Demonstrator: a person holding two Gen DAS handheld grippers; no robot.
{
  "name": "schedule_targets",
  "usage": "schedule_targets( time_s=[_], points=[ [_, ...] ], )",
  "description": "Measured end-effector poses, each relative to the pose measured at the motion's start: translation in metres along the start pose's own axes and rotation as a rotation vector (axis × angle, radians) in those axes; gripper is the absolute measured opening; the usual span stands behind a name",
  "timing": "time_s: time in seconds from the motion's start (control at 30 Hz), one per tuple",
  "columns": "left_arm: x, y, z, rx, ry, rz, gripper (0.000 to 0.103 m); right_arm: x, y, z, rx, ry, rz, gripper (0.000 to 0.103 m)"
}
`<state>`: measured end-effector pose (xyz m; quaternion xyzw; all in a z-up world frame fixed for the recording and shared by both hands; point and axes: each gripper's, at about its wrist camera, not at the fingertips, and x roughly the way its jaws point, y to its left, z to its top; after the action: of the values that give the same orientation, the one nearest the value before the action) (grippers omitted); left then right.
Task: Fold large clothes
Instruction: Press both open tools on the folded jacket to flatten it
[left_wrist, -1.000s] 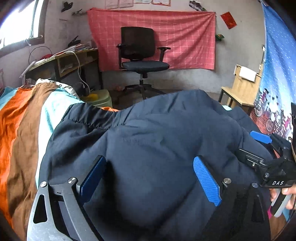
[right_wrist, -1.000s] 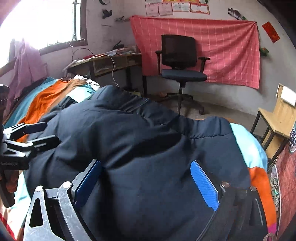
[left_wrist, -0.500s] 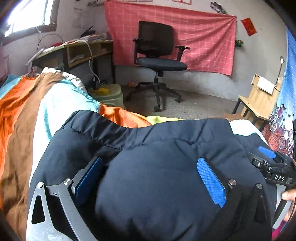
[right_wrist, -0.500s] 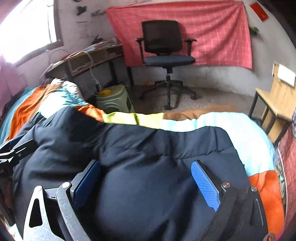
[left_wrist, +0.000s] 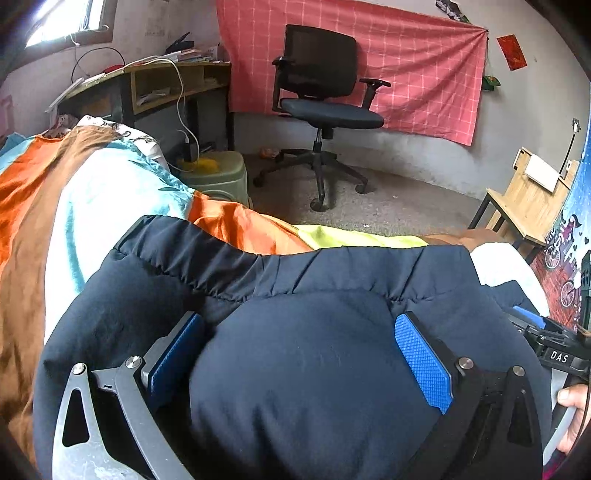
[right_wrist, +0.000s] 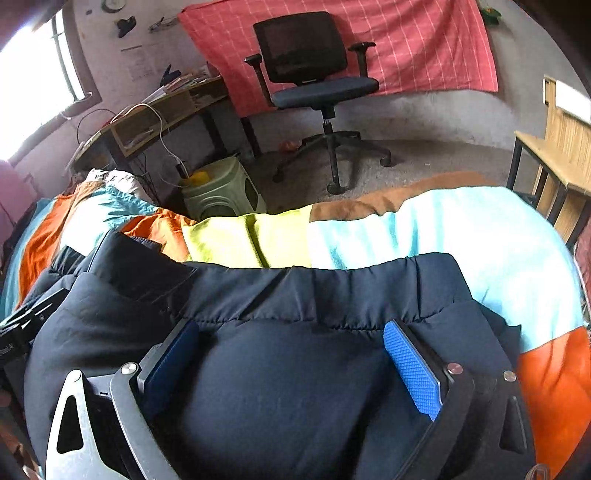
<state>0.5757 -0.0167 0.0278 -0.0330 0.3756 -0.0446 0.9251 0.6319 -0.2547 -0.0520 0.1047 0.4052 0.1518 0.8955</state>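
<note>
A dark navy padded jacket (left_wrist: 303, 332) lies on a bed with a striped cover (left_wrist: 74, 206). Its elastic hem runs across both views, and it also fills the right wrist view (right_wrist: 295, 354). My left gripper (left_wrist: 299, 354) is shut on a thick bunch of the jacket, which bulges between its blue pads (left_wrist: 421, 358). My right gripper (right_wrist: 291, 354) is likewise shut on a thick bunch of the jacket between its blue pads (right_wrist: 412, 369). The right gripper also shows at the right edge of the left wrist view (left_wrist: 546, 336), and the left gripper at the left edge of the right wrist view (right_wrist: 22, 325).
Past the bed's far edge stand a green plastic stool (left_wrist: 218, 173), a black office chair (left_wrist: 321, 92) and a wooden desk (left_wrist: 155, 81) with a cable. A wooden chair (left_wrist: 524, 195) stands at the right. A red cloth (left_wrist: 406, 55) hangs on the wall.
Both grippers have pulled the jacket toward me and lowered it. Its hem has dropped in view, uncovering more of the striped bed cover and floor beyond.
</note>
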Motion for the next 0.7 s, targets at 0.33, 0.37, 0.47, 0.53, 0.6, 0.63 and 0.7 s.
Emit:
schedule_targets(
  time_s=[0.33,0.37,0.47,0.53,0.6,0.63,0.7],
  points=[
    [0.008,0.015,0.014,-0.064,0.005,-0.011,0.102,0.007,-0.013,0.002,0.058,0.003,0.050,0.101],
    [0.009,0.018,0.014,-0.074,0.005,-0.011,0.102,0.007,-0.015,0.002,0.066,0.003,0.057,0.101],
    [0.009,0.019,0.015,-0.079,0.008,-0.006,0.102,0.007,-0.018,0.001,0.076,0.003,0.067,0.101],
    [0.008,0.018,0.015,-0.078,0.011,-0.004,0.102,0.007,-0.021,0.000,0.083,0.001,0.074,0.101],
    [0.007,0.019,0.014,-0.078,0.013,-0.006,0.102,0.005,-0.024,-0.001,0.094,-0.004,0.085,0.101],
    [0.007,0.019,0.014,-0.079,0.014,-0.010,0.102,0.003,-0.025,-0.002,0.100,-0.008,0.091,0.101],
    [0.004,0.020,0.012,-0.071,0.012,-0.017,0.102,-0.001,-0.027,-0.004,0.110,-0.026,0.101,0.101]
  ],
)
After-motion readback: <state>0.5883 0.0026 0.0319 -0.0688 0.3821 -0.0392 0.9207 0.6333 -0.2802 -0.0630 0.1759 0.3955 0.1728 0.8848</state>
